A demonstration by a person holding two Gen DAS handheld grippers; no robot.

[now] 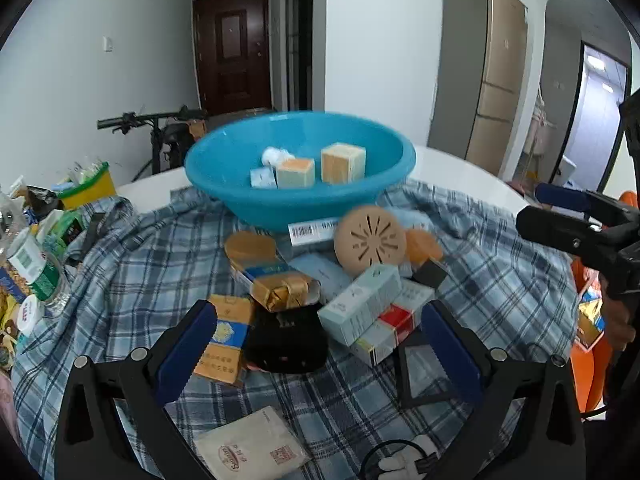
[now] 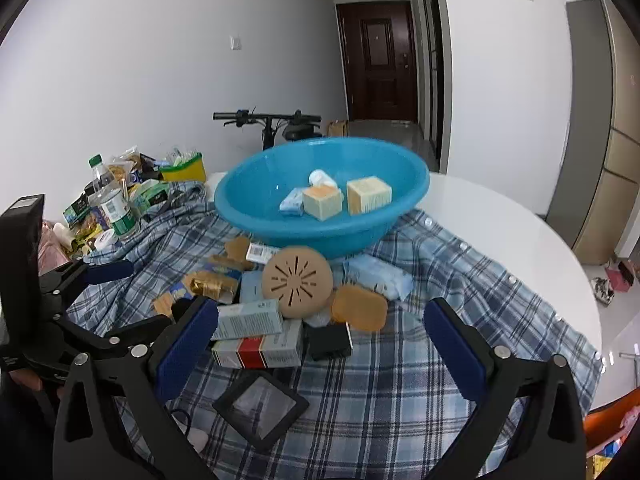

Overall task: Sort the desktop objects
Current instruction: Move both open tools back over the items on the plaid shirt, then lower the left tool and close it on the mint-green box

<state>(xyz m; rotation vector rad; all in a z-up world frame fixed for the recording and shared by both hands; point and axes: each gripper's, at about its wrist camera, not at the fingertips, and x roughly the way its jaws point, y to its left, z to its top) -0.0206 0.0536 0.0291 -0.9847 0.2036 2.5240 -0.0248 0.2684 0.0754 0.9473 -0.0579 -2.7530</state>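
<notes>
Sachet (image 1: 250,446) nearest; both grippers, left (image 1: 320,350) & right (image 2: 320,344), released over pile, mid-sort w/ basin (image 1: 300,184) part-filled — next: pick box (image 1: 360,304).

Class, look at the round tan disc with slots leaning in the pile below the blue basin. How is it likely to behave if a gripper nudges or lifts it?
The tan disc stands tilted on edge against boxes, so it may roll or topple. Its moulded slots suggest stiff, light plastic.
</notes>
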